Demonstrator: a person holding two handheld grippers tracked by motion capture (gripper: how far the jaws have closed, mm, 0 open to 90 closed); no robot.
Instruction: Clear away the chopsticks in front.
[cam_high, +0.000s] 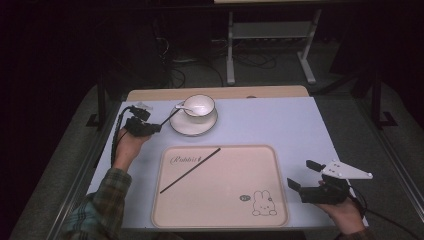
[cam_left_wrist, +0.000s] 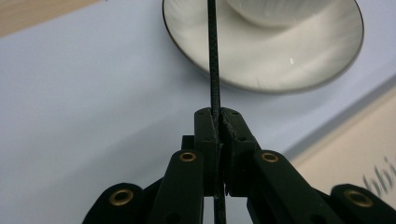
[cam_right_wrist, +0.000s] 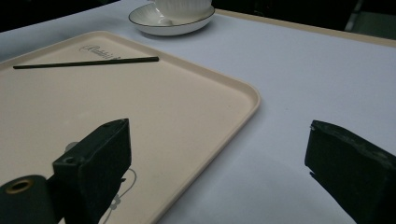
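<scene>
dark floor and a metal stand lie beyond our table (cam_high: 280, 125), which has a pale blue cover. on it, near us, sits a cream tray (cam_high: 220, 215) with a rabbit drawing in one corner. one black stick (cam_high: 190, 170) lies slantwise across the tray's far left part, over the printed script.

past the tray's far edge stands a white saucer (cam_high: 181, 128) with a cup (cam_high: 199, 106) on it, and a spoon (cam_high: 185, 107) rests in the cup.

our left gripper (cam_high: 156, 127) is over the cover just left of the saucer, off the tray. its jaws are pressed together on a second stick (cam_high: 169, 118), which runs from the tips up toward the saucer's rim. from the left gripper view this stick (cam_left_wrist: 214, 70) passes between the clamped jaws and crosses over the saucer (cam_left_wrist: 299, 65).

our right gripper (cam_high: 303, 174) is near the tray's right edge, toward the near corner, over the bare cover. its jaws stand wide apart with nothing between them; in the right gripper view we see the tray (cam_right_wrist: 187, 121) edge and cover through the gap.
</scene>
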